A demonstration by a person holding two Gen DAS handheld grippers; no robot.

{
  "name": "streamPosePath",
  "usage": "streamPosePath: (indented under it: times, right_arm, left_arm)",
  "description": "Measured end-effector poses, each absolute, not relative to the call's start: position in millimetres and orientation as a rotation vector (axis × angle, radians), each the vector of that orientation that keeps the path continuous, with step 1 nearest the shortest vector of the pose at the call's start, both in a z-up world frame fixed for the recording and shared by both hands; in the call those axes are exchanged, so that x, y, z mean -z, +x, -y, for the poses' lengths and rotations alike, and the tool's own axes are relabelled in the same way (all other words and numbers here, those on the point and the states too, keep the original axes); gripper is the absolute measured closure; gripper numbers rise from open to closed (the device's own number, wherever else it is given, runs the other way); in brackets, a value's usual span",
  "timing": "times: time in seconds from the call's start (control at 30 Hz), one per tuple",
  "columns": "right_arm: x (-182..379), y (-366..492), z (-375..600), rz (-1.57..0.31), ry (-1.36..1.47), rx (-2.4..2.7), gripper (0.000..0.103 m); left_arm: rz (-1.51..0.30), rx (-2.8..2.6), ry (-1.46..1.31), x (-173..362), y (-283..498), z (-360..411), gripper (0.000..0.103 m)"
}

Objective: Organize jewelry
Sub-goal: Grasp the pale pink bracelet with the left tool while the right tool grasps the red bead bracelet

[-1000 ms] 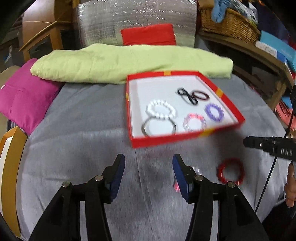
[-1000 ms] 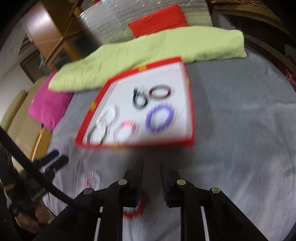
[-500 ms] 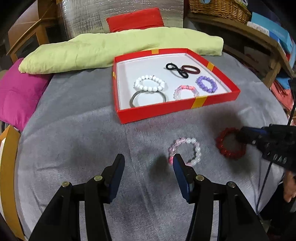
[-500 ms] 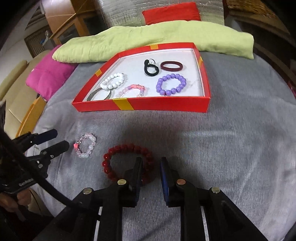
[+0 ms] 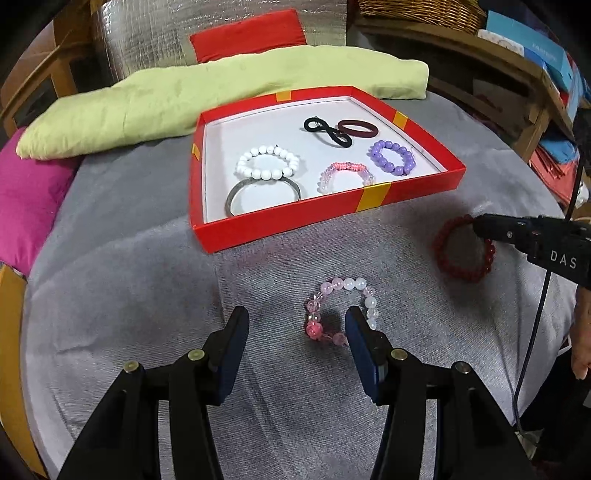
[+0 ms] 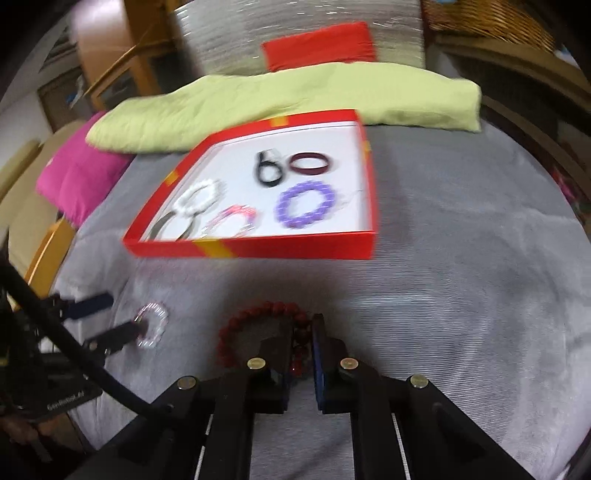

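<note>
A red tray [image 5: 328, 218] [image 6: 258, 248] on the grey cloth holds several bracelets and hair ties. A pink and white bead bracelet [image 5: 341, 308] [image 6: 152, 325] lies in front of it. My left gripper [image 5: 297, 325] is open; its right finger sits inside the bracelet's ring and the bracelet's left side lies between the fingers. A dark red bead bracelet [image 5: 463, 254] [image 6: 258, 334] lies to the right. My right gripper [image 6: 301, 334] is nearly shut, with the red bracelet's right side between the fingers. It also shows in the left wrist view [image 5: 480, 227].
A lime green cushion [image 5: 207, 99] lies behind the tray, a magenta cushion [image 5: 26, 199] at the left. Wooden shelves with a basket [image 5: 424, 14] and boxes stand at the right. The cloth drops off at the near and right edges.
Both grippers have moved forward and down. The left fingers now straddle the pink bracelet's edge. The right fingers now straddle the red bracelet's bead rim.
</note>
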State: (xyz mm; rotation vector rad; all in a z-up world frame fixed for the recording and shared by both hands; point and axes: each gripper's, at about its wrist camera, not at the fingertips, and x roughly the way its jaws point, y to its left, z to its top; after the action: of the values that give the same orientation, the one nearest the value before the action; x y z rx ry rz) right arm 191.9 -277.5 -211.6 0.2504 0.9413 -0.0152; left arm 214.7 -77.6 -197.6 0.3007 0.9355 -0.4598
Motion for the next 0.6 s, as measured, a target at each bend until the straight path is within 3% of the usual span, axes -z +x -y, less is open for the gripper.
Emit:
streamPosePath:
  times: [0.33,0.47,0.6]
  right_arm:
    - [221,193,278,-0.994,0.273,0.013,0.092]
    - [222,194,274,-0.994,0.241,0.021,0.092]
    - [222,194,264,-0.982,0.182,-0.001,0.093]
  left_arm:
    - [-0.956,0.500,0.306,209,219,88,0.071]
    - [-0.952,0.494,0.292,210,221,87,0.091]
    - [-0.940,0.477,0.297,208,219,86,0.094]
